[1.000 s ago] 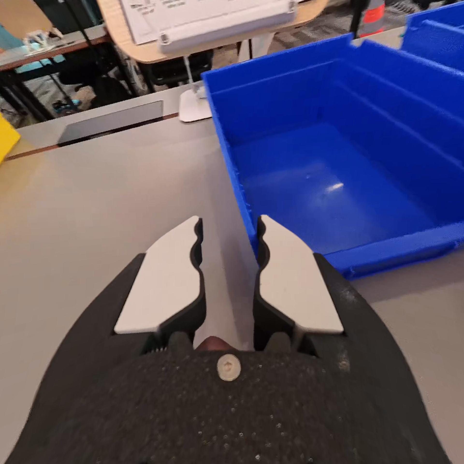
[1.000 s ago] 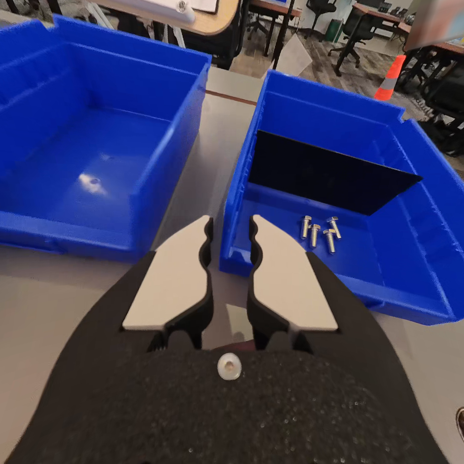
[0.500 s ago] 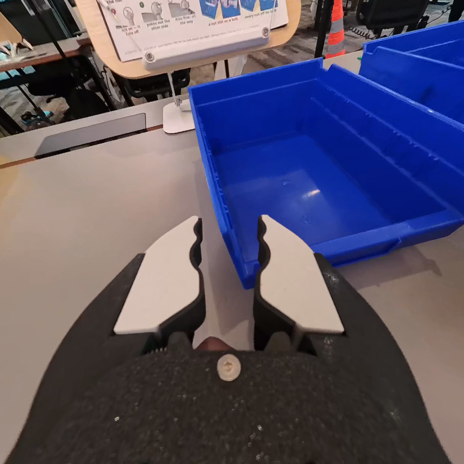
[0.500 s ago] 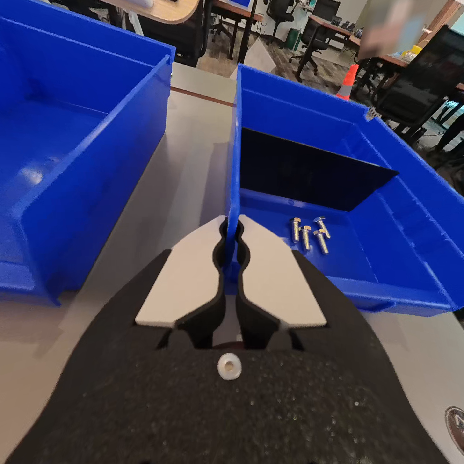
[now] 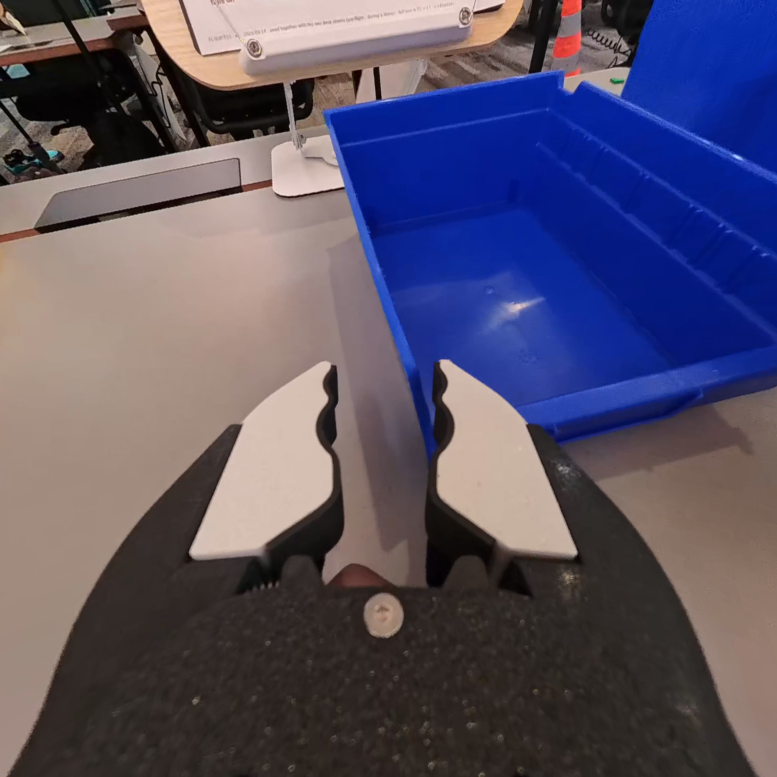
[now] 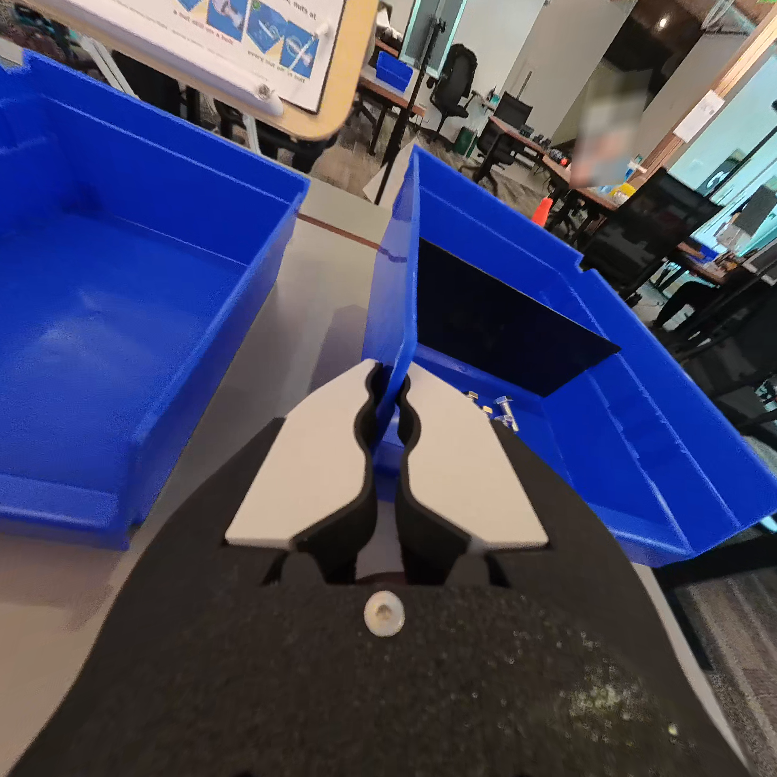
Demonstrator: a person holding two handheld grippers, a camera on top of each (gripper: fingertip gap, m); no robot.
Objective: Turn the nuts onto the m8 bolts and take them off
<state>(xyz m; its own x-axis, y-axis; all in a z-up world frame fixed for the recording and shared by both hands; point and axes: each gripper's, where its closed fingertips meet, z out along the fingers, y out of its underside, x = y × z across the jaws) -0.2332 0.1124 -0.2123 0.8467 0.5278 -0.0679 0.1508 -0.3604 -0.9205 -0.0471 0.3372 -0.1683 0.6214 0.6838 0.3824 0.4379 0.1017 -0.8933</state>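
In the right wrist view, the right tongs (image 6: pixel 389 384) cover part of the bolts (image 6: pixel 502 410) in the divided blue bin (image 6: pixel 656 420), so their count cannot be told. Whatever lies behind the black divider (image 6: pixel 504 323) is hidden. The other blue bin (image 6: pixel 105 294) runs off the left edge, blurred.

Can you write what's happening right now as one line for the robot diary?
right gripper: shut on bolt bin wall, bin tilted | left gripper: open, empty, beside empty bin | bolts: in bin

Bright indoor light, soft shadows, wide-angle distortion
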